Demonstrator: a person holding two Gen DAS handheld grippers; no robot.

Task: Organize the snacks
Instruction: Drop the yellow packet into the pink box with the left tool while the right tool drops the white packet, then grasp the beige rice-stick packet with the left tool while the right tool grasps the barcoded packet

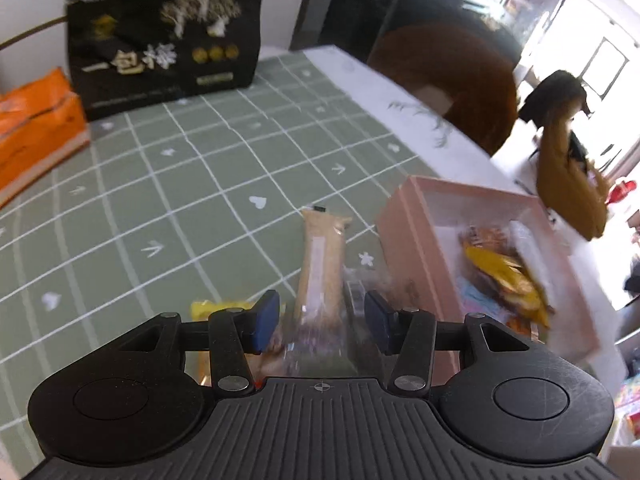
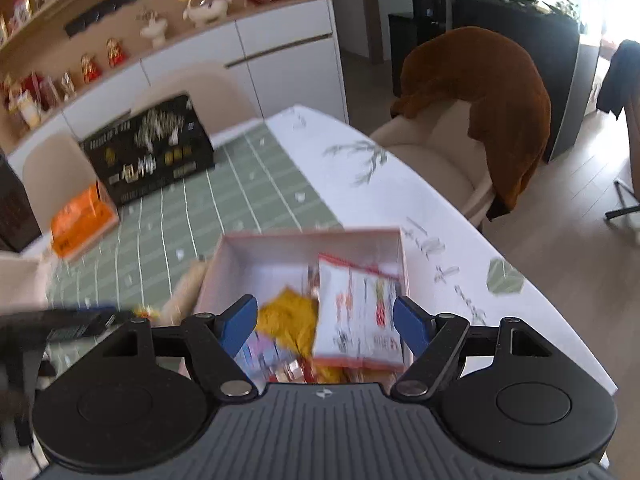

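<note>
Table [image 2: 460, 248] white with leaf print at the right edge, green grid cloth [image 1: 168, 184] with white hearts and arrows over the rest. Chair [image 2: 492, 92] draped in brown fabric sits just off the table's right edge. Black printed bag [image 1: 164, 36] upright at the far end, glossy orange pack [image 1: 32, 128] beside it; wide bare cloth between them and the near items.

Pink cardboard box [image 2: 304, 242], rectangular, open top, near the right edge. Right wrist view looks down into it: white flat packet [image 2: 360, 316] with red trim, crinkled yellow wrapper [image 2: 292, 316], smaller mixed packs, all blurred. Left wrist view shows only the box's outer left wall and part of the contents.

Long tan stick-shaped snack [image 1: 322, 256] in clear wrap lies on the cloth just left of the box.

Left gripper [image 1: 322, 322] medium-wide over the near end of that snack, blue pads [image 1: 266, 320] apart from it. Right gripper [image 2: 324, 328] spread wide above the box, nothing held.
</note>
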